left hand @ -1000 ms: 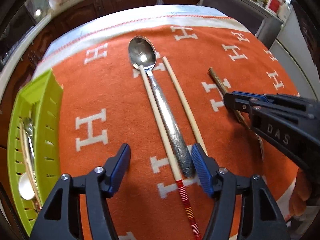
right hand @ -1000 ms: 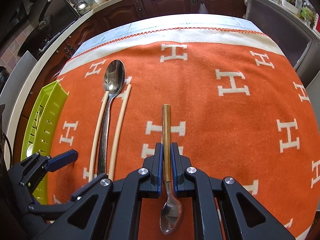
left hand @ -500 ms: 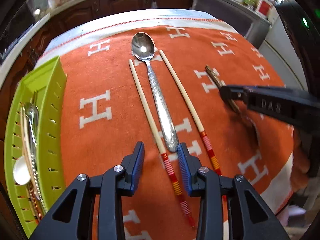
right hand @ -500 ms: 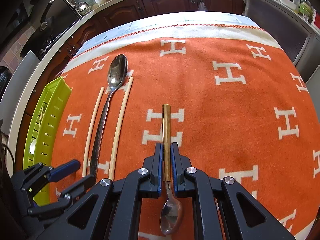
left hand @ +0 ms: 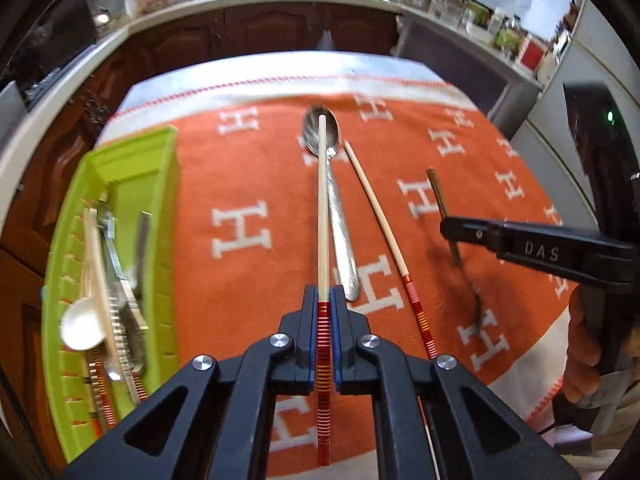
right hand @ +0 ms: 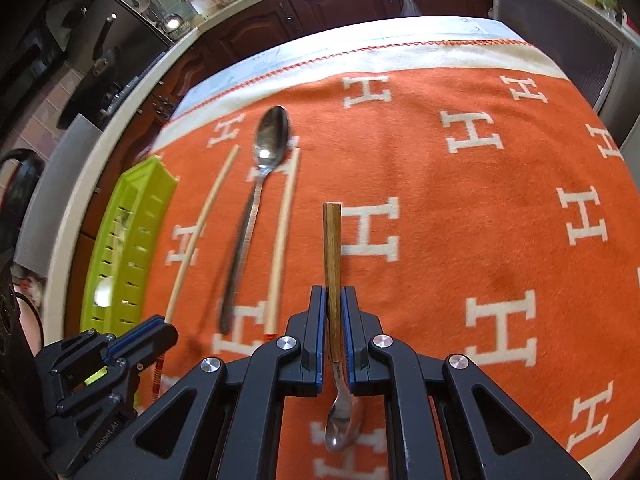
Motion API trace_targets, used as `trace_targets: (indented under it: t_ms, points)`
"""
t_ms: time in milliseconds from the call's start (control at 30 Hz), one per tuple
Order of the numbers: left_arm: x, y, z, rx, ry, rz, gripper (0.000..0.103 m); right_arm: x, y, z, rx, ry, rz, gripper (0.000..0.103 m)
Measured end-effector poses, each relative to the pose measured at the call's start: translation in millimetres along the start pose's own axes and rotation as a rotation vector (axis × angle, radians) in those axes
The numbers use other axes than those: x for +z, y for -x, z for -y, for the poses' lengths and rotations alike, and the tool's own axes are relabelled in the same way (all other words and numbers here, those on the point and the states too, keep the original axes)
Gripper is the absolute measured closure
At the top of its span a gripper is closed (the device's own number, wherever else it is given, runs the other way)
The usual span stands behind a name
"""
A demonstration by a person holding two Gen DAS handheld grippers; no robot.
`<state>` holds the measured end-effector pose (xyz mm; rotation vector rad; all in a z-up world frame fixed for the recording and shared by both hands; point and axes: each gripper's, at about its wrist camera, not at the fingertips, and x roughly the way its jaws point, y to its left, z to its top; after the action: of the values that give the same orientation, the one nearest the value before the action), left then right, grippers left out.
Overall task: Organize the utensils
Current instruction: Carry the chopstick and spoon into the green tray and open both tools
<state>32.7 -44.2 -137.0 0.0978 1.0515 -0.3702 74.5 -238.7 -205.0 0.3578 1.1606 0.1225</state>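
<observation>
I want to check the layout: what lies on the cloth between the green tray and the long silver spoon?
In the right wrist view, only one chopstick, held by the left tongs, crosses between the green tray and the silver spoon; otherwise bare orange cloth.

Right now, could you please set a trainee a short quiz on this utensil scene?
1. True or false: the left gripper is shut on a chopstick.
2. What does the right gripper hold: A) a fork, B) a small spoon, C) nothing?
3. Which two utensils lie loose on the blanket?

Key: 1 true, its jaws have just closed on it. 2 B, by its wooden handle. 3 the long spoon and the other chopstick; the tray holds more.
</observation>
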Motion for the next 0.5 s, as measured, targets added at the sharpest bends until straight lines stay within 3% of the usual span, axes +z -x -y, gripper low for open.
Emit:
trace_targets:
  t_ms: [200,267,500]
  points:
    - [8.4,43.5,-35.1,0.095,0.049,0.072,0.1,11.6,24.7,-37.5,0.087,0.023,0.024,0.096]
    - [8.2,55.5,-51.8,0.157,0.057,0.083,0.1,17.1,31.6,-56.6,0.112,0.043,0.03,0.096]
    - [-5.0,64.9,-101.1,0.262,0.118,0.069,0.1,35.9,41.1,-138.0,0.216,0.157,0.03,0.097]
